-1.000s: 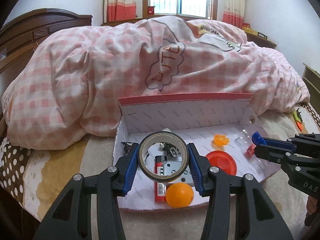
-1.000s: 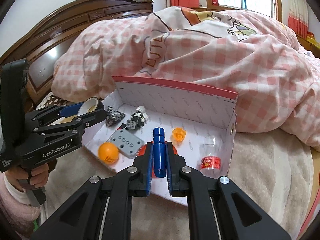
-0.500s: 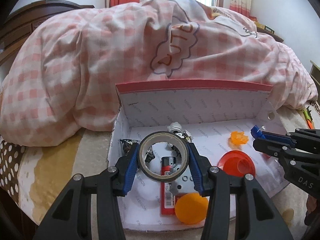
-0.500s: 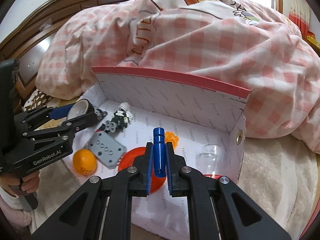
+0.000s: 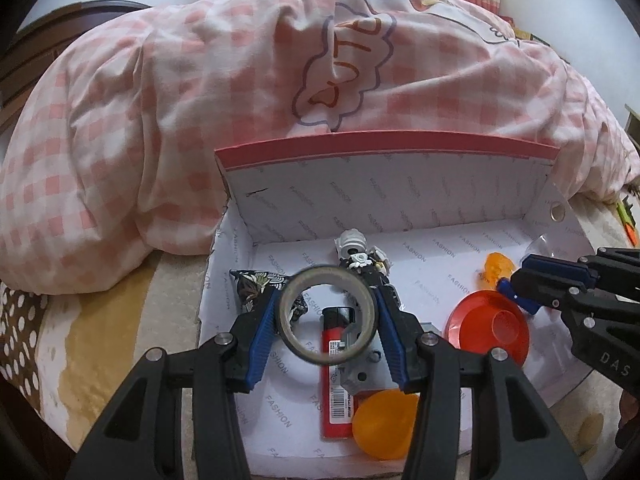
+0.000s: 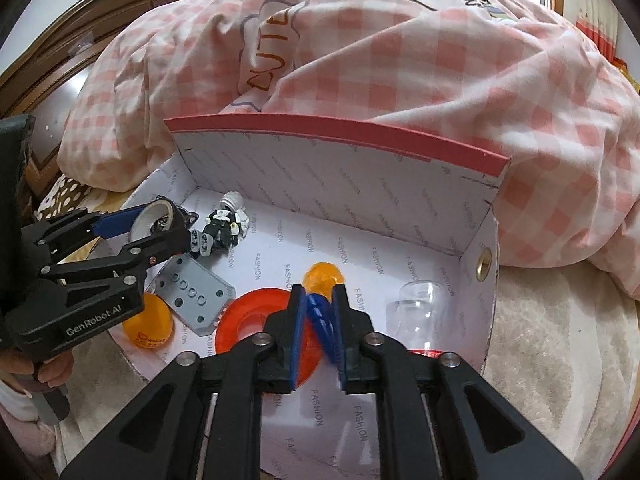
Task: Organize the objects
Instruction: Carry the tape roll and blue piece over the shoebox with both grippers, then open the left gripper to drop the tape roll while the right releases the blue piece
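An open white box with a red rim [image 5: 380, 200] [image 6: 340, 188] lies on the bed. My left gripper [image 5: 327, 304] [image 6: 172, 220] is shut on a roll of brownish tape [image 5: 327, 273] [image 6: 154, 214], held upright over the box's left part, above a red lighter [image 5: 334, 380]. My right gripper [image 6: 319, 292] [image 5: 520, 272] hangs low over the box's right part. Its jaws are opening, and a small blue piece [image 6: 322, 324] leans askew between them, above a red funnel-like disc [image 6: 256, 320] [image 5: 486, 328].
Inside the box lie an orange ball [image 5: 384, 424] [image 6: 150, 324], a grey holed plate [image 6: 194, 294], a toy figure [image 5: 360, 256] [image 6: 226, 224], an orange translucent piece [image 6: 322, 274], a clear bottle [image 6: 416, 312] and a patterned pouch [image 5: 252, 284]. A pink checked quilt [image 5: 240, 80] rises behind the box.
Both grippers have sunk closer to the box floor. The right jaws have parted a little, and the blue piece, upright before, now tilts between them. The tape stays gripped.
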